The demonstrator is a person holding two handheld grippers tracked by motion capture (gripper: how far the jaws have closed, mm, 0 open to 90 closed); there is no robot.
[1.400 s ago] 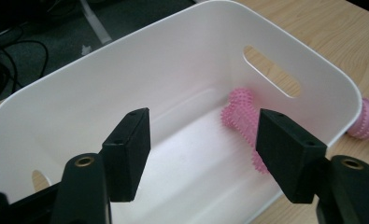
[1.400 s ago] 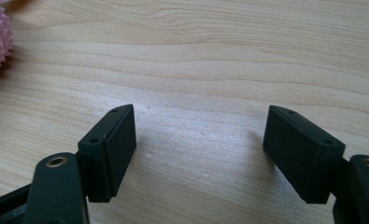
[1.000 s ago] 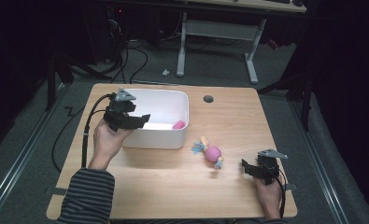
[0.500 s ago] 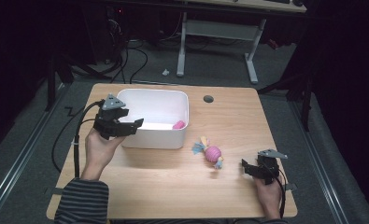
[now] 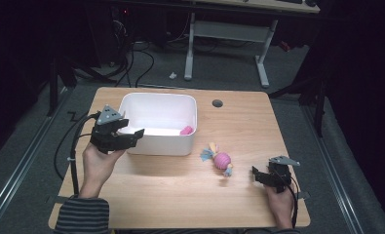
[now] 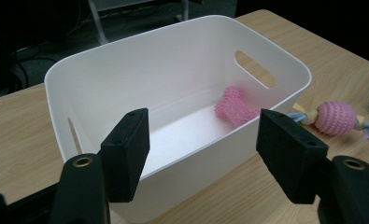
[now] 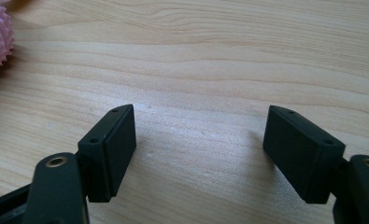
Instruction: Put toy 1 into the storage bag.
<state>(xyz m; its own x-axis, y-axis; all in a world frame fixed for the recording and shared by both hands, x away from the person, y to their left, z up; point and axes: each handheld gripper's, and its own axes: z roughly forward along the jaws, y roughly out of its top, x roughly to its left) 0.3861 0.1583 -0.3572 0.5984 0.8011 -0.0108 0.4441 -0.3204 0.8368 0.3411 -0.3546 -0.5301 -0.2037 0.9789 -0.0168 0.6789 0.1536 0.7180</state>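
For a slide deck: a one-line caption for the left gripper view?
Open left gripper at the near wall of a white bin holding a pink toy; a ball toy lies outside.

Wooden counter (image 5: 170,195), pale grain, with a round dark grommet hole (image 5: 217,103) near its far edge, right of middle. Beyond it, grey carpeted floor (image 5: 229,68) strewn with black cables (image 5: 141,58). Farther off, white legs of a second desk (image 5: 260,53), dark surroundings on both sides.

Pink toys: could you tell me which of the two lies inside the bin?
The spiky bone-shaped toy lies in the bin; the ball toy with cloth ends lies on the table.
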